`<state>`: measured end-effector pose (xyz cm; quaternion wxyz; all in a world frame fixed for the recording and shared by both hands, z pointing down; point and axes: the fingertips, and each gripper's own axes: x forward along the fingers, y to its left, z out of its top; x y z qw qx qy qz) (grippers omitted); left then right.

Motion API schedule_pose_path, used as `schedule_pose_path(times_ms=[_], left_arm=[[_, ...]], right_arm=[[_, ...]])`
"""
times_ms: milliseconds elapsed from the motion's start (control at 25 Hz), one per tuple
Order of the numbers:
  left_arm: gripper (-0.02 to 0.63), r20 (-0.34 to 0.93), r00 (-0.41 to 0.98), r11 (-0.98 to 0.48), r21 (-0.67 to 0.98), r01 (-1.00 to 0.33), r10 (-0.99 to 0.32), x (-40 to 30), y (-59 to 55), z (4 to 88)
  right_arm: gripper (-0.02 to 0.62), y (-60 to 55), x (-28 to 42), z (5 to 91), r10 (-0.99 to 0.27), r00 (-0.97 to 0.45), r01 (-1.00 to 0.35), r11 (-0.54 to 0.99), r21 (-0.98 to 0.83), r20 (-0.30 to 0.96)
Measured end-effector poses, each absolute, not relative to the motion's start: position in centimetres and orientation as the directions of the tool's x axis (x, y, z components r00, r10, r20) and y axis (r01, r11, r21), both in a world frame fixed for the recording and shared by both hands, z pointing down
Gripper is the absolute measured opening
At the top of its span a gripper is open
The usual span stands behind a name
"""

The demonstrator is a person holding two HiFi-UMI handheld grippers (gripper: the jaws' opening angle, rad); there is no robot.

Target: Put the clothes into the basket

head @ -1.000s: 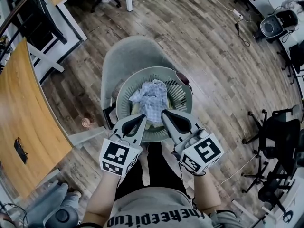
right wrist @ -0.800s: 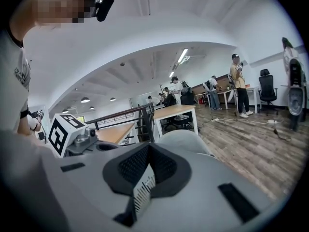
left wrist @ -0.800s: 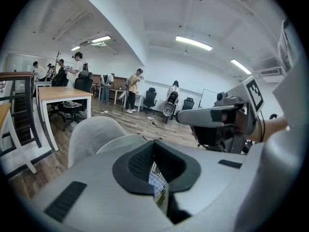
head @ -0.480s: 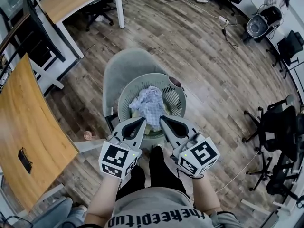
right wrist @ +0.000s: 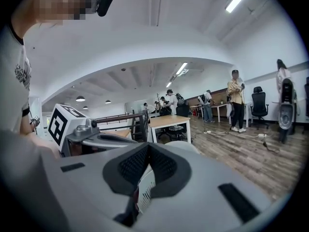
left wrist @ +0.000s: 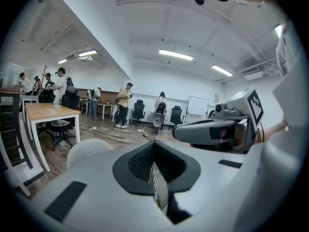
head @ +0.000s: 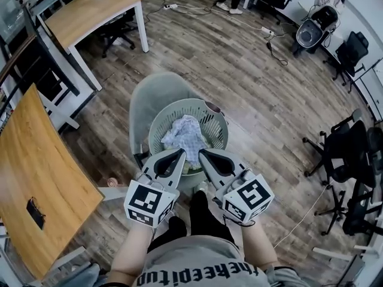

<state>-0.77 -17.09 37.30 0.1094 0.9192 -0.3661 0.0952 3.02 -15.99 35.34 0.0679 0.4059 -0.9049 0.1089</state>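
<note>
A pale grey slatted basket (head: 157, 119) stands over a grey chair (head: 149, 94), with a white-and-blue checked cloth (head: 187, 133) heaped inside. My left gripper (head: 181, 153) and right gripper (head: 201, 153) sit side by side at the basket's near rim, both shut, apparently pinching the rim. In the left gripper view my left gripper (left wrist: 154, 142) has its jaws together, with the basket's slats (left wrist: 158, 187) showing in the slit below. The right gripper view shows my right gripper (right wrist: 147, 144) the same way, above a strip of slatted basket wall (right wrist: 144, 193).
Wood floor all around. A curved wooden table (head: 30, 178) lies at the left and a desk (head: 90, 8) at the back left. Black office chairs (head: 350, 154) stand at the right. Cables (head: 269, 31) trail on the far floor. Several people (left wrist: 123, 100) stand far off.
Both grippers have risen, staying at the basket's near rim. The view has pulled up and back, so the basket and chair look smaller and more of the room shows.
</note>
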Motion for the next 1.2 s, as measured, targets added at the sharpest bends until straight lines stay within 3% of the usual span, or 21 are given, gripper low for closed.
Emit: schedule_pose_path(times_ms=[1200], left_arm=[[0.014,0.125,0.787,-0.789,0.043,-0.613,-0.605,-2.2,-11.5,31.8]], right_arm=[[0.011,-10.3,0.6,31.4,-0.787,-0.604,-0.797,0.601,-0.062,0.129]])
